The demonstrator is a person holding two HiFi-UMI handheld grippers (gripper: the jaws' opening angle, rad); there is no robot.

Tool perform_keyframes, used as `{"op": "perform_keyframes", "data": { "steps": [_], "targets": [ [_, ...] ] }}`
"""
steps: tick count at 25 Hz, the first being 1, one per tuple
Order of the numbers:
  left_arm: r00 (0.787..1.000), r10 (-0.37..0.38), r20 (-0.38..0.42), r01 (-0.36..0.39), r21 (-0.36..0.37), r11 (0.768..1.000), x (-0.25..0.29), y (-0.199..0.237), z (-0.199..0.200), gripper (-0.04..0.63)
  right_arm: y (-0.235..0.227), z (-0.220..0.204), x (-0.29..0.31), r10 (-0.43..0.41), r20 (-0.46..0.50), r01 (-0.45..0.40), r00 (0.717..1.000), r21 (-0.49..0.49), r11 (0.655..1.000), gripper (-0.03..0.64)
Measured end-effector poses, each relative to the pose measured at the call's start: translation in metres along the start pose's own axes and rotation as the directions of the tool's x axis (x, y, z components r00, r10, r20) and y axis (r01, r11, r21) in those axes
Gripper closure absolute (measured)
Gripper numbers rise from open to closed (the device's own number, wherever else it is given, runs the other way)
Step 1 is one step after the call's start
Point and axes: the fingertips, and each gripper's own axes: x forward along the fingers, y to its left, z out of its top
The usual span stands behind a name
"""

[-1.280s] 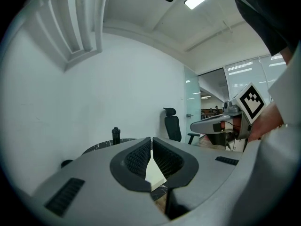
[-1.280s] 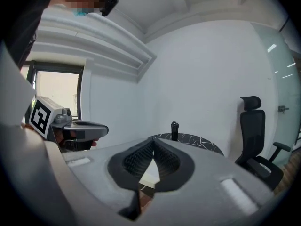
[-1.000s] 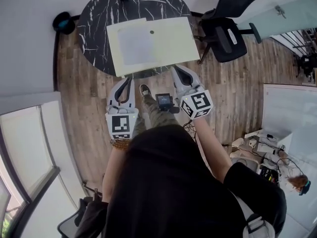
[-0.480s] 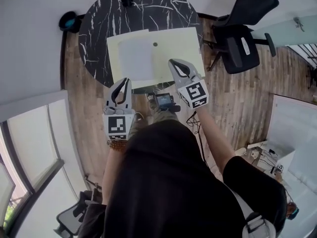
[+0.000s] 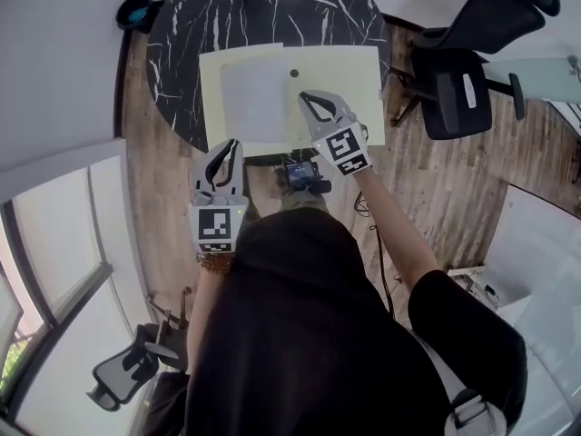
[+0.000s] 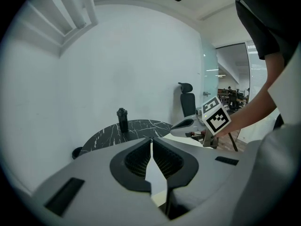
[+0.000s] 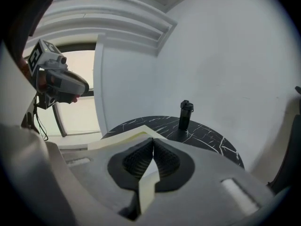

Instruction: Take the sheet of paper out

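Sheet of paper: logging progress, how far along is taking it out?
Done: nothing; the sheet lies within the yellow folder on the table. In hand: right gripper, shut, empty, hovers over the folder; left gripper shut near the table edge. Remaining: grip, pull it out.

A folder [image 5: 349,66] lies on the table [image 5: 177,53], bottle [image 6: 122,120] behind, chair [image 5: 458,84] right.

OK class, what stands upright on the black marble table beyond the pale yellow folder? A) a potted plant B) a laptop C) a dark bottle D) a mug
C: the right gripper view shows a dark bottle upright on the marble table, past the folder.
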Motion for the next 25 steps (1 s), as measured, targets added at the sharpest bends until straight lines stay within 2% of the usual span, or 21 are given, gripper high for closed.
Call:
{"op": "perform_keyframes", "data": {
  "steps": [3,6,9,13,15,21,25],
  "targets": [
    [1.000,-0.026,0.001,0.026,0.017,1.000,0.008,0.001,-0.004,0.572,0.006,-0.017,0.022,0.052,-0.037,-0.052,0.998,-0.008,0.999,0.615],
    [0.999,-0.051,-0.005,0.051,0.024,0.998,0.011,0.005,-0.009,0.572,0.003,-0.029,0.043,0.055,-0.071,-0.054,0.996,0.023,0.998,0.583],
    [0.998,-0.064,-0.008,0.064,0.027,0.998,0.011,0.011,-0.009,0.572,0.011,-0.045,0.060,0.085,-0.133,-0.090,0.987,-0.032,0.995,0.583],
    [0.998,-0.055,-0.005,0.055,0.025,0.998,0.014,0.023,-0.010,0.572,0.032,-0.076,0.077,0.175,-0.240,-0.222,0.955,-0.184,0.958,0.583],
    [0.999,-0.048,-0.006,0.048,0.028,0.998,0.012,0.023,-0.011,0.572,0.043,-0.095,0.081,0.215,-0.286,-0.283,0.934,-0.223,0.933,0.583],
    [1.000,-0.023,-0.012,0.024,0.010,1.000,0.009,0.020,-0.016,0.572,0.054,-0.132,0.095,0.268,-0.391,-0.387,0.881,-0.267,0.883,0.583],
    [1.000,-0.012,-0.020,0.012,0.001,1.000,0.007,0.019,-0.019,0.572,0.060,-0.144,0.104,0.289,-0.426,-0.423,0.857,-0.262,0.868,0.582]
  ]
}}
